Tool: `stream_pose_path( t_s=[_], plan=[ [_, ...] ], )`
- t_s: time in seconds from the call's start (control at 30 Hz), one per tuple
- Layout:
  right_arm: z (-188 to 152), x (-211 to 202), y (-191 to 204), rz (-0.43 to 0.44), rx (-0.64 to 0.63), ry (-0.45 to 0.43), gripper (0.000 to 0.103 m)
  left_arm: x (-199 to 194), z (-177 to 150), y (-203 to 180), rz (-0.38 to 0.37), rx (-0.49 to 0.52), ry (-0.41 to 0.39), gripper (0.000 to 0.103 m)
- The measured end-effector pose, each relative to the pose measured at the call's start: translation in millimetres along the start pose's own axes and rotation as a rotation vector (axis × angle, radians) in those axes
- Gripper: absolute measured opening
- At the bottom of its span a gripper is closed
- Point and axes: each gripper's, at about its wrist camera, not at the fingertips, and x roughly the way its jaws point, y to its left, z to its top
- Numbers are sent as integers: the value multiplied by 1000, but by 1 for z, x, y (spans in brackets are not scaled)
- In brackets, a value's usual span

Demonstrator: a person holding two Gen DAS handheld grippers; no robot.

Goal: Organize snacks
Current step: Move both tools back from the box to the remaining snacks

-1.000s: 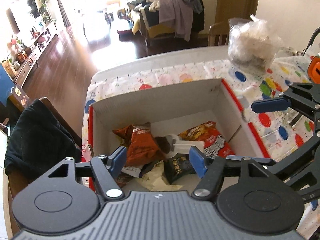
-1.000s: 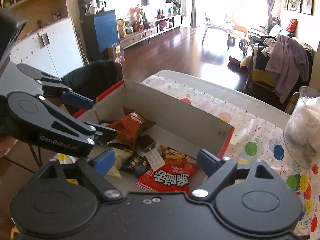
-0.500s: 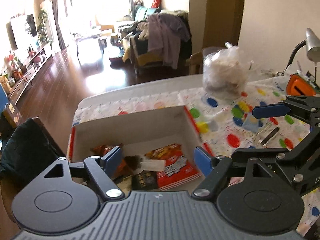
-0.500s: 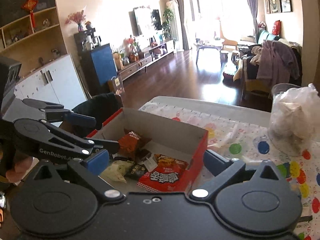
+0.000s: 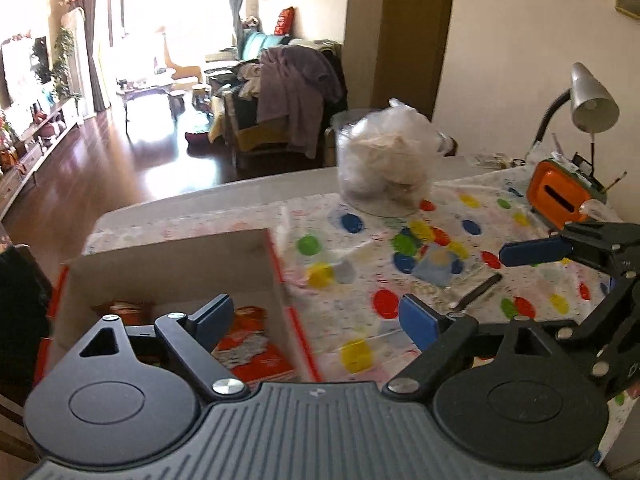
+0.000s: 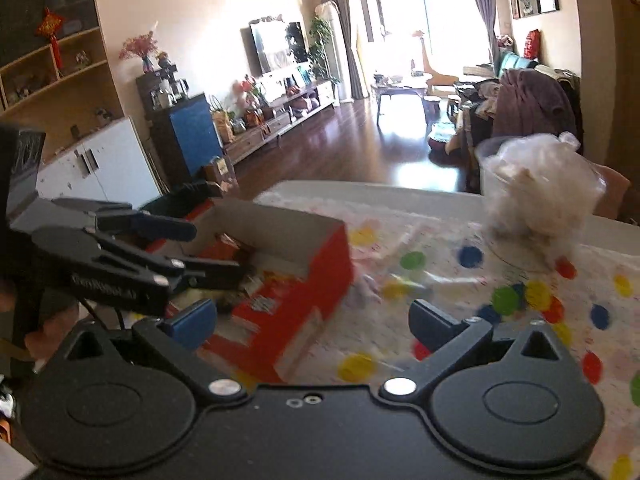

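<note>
A cardboard box (image 5: 172, 264) with red outer walls (image 6: 320, 276) stands on the table's left end. Snack packets lie in it, among them a red one (image 5: 252, 344). My left gripper (image 5: 316, 316) hangs over the box's right edge. Its jaws are opening and nothing is between them. My right gripper (image 6: 314, 320) stands wide open and empty, just right of the box over the spotted cloth. From the left wrist view one of its blue fingers (image 5: 532, 250) shows at the right. The left gripper (image 6: 192, 248) reaches over the box in the right wrist view.
A clear bag of pale food (image 5: 384, 160) stands at the table's far side. On the spotted tablecloth (image 5: 360, 240) lie a small pale-blue packet (image 5: 438, 264) and a dark flat stick (image 5: 480, 290). An orange box (image 5: 560, 192) and a desk lamp (image 5: 592, 100) stand far right.
Both grippers have drawn back from inside the box and swung right, toward the spotted cloth. Their jaws have spread wider. The snacks stay in the box.
</note>
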Motion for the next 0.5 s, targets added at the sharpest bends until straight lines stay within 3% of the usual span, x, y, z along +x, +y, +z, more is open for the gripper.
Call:
stream_pose_path(
  t_s=[0.5],
  plan=[
    [-42,-27,-119,-104,-53,109,103,84,20,-104,-106,99,94,91]
  ],
)
